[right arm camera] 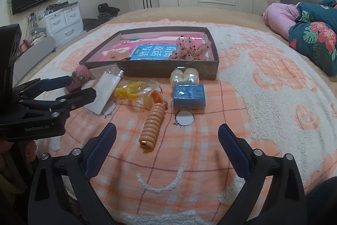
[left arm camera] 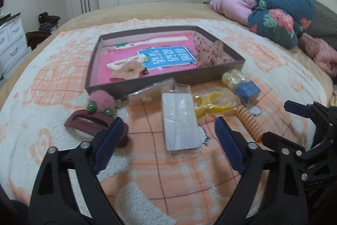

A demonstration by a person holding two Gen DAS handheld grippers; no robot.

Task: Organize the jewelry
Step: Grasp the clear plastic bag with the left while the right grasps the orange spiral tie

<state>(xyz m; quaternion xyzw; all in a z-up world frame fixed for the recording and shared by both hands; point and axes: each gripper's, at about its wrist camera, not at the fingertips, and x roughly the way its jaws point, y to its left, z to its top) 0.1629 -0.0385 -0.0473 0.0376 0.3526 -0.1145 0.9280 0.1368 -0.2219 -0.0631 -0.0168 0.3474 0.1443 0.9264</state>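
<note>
Cardboard tray (right arm camera: 212,60) on the bed already holds 2 hair pieces, while about 8 accessories (right arm camera: 152,121) lie just outside it; left gripper (left arm camera: 168,140) and right gripper (right arm camera: 167,151) both spread, empty.

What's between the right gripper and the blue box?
Only bare blanket, per the right wrist view. The right gripper is open and empty; the blue box sits ahead of it, with the orange coil off to the left.

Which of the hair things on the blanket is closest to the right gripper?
The orange spiral tie. It lies just ahead of the open right gripper, nearer than the yellow clip, pearl tie or blue box.
</note>
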